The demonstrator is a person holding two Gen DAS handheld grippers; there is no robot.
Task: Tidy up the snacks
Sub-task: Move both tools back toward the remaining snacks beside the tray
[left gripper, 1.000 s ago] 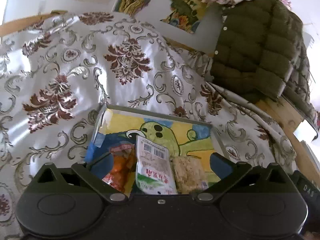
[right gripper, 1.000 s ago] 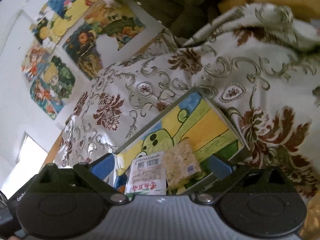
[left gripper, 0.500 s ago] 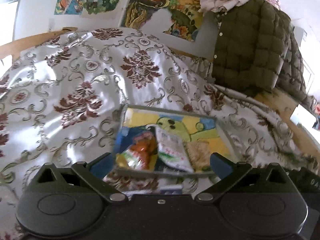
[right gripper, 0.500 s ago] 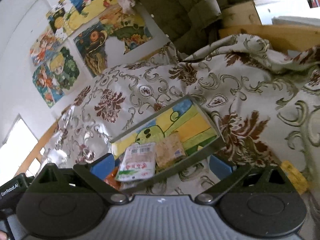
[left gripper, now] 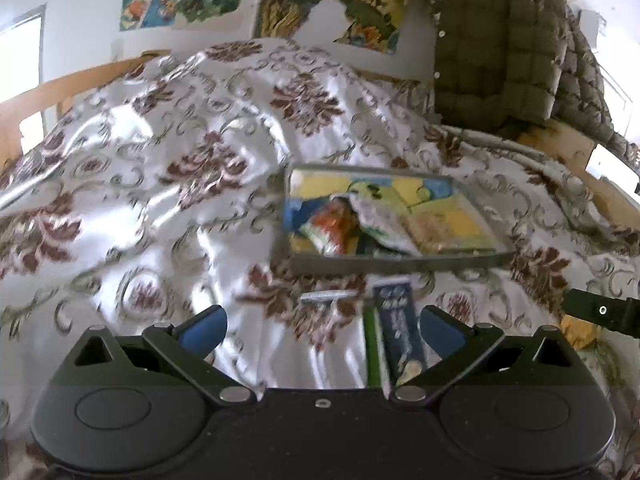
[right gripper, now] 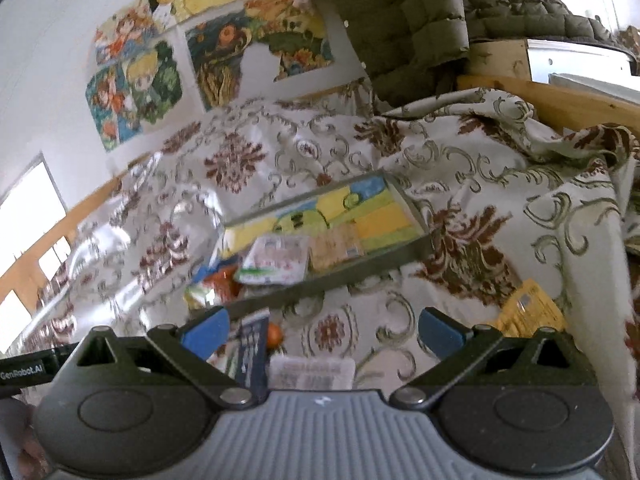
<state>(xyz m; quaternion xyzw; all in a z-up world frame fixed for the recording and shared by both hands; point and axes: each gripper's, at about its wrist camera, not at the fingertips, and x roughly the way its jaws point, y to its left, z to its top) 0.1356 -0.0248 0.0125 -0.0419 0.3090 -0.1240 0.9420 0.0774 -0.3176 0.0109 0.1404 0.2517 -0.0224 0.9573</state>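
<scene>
A shallow tray [left gripper: 400, 261] with a cartoon picture inside lies on the patterned cloth; it also shows in the right wrist view [right gripper: 416, 249]. In it lie an orange packet [left gripper: 334, 224], a white packet [left gripper: 380, 220] and a beige cracker packet [left gripper: 434, 228]. A dark blue packet [left gripper: 396, 328] lies on the cloth in front of the tray, between the fingers of my open, empty left gripper [left gripper: 322, 326]. My right gripper [right gripper: 322, 330] is open and empty; the blue packet [right gripper: 252, 354], a white packet [right gripper: 312, 372] and a yellow packet [right gripper: 528, 314] lie near it.
The floral satin cloth [left gripper: 180, 184] covers the whole surface in folds. A green quilted jacket [left gripper: 504, 48] hangs at the back right over a wooden frame [right gripper: 560, 100]. Posters [right gripper: 132, 92] cover the back wall. The other gripper's edge [left gripper: 600, 312] shows at right.
Both grippers have pulled back and up from the tray. The tray now looks smaller and farther, and loose packets on the cloth in front of it have come into view.
</scene>
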